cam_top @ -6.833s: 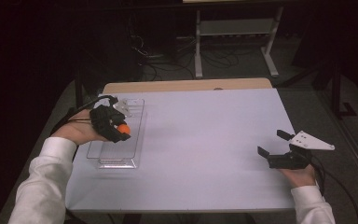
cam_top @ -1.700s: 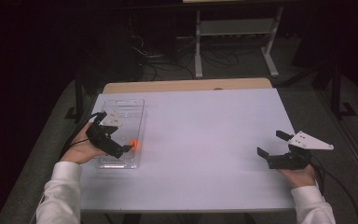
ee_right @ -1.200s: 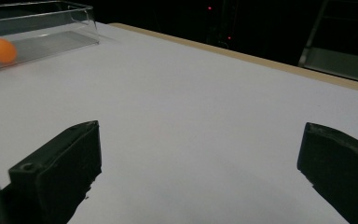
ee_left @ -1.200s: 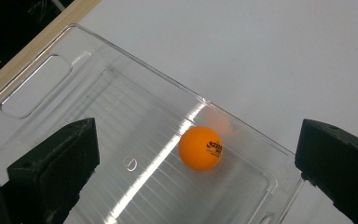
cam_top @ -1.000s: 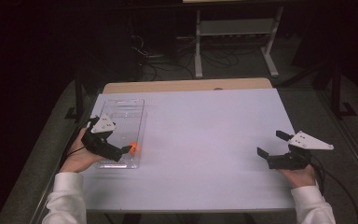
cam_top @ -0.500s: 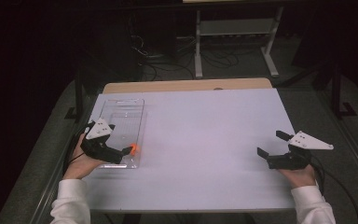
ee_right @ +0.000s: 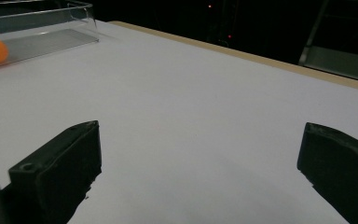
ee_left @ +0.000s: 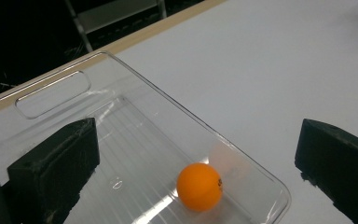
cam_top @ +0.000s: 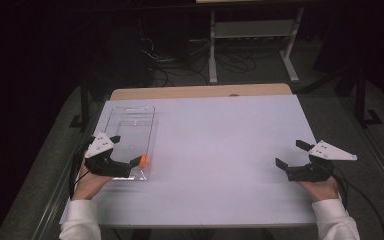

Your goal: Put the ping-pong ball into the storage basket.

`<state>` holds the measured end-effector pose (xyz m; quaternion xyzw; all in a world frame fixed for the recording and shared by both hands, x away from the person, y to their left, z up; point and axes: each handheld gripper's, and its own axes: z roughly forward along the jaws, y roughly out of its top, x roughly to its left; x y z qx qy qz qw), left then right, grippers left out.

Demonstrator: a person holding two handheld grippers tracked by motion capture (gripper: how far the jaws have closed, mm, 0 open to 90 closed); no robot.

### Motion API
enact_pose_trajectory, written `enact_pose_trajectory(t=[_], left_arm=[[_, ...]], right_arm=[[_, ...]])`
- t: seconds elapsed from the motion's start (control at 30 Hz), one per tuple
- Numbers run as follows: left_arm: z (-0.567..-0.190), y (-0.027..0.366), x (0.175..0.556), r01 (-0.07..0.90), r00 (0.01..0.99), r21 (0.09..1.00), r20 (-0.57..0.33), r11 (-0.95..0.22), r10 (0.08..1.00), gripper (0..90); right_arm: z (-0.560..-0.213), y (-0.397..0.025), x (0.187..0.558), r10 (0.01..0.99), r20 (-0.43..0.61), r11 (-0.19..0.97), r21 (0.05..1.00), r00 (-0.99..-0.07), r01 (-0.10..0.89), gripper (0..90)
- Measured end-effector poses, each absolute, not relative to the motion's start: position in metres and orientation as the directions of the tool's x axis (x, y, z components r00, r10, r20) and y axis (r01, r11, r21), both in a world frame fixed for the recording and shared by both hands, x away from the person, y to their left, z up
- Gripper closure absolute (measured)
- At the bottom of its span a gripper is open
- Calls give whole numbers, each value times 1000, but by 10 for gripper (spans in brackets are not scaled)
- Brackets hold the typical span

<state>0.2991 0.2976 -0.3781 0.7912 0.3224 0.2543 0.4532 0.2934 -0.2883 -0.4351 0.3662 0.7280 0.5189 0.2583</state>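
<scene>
Clear plastic tray: lies lengthwise along the left edge of the white table, cut-out handle at its far end.

Orange ball: inside the tray, in the near corner on the side toward the table's middle, just beside the rim.

Left claw: at the tray's near end, jaws spread wide, holding nothing, ball between and beyond them.

Right claw: well apart from the tray, near the table's right edge, jaws wide, empty. Bare table surface lies between it and the tray.
</scene>
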Motion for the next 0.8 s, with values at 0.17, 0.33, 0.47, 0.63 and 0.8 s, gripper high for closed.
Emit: enact_pose_trajectory(t=[0.17, 0.33, 0.47, 0.63, 0.8], left_arm=[[-383, 300, 297, 275, 661, 899, 82, -342, 746, 0], [-392, 305, 296, 285, 648, 919, 26, -274, 761, 0], [-397, 305, 294, 278, 635, 923, 29, -264, 772, 0], [-400, 305, 291, 256, 626, 939, 19, -229, 780, 0], [-405, 306, 289, 254, 618, 944, 9, -210, 786, 0]], right_arm=[[-435, -288, 293, 801, 4, 193, 945, -598, 265, 0], [-435, -288, 293, 802, 4, 193, 945, -598, 265, 0], [-435, -289, 293, 802, 3, 193, 945, -598, 263, 0], [-435, -289, 293, 802, 3, 193, 945, -597, 263, 0], [-435, -289, 293, 803, 4, 191, 945, -596, 264, 0]])
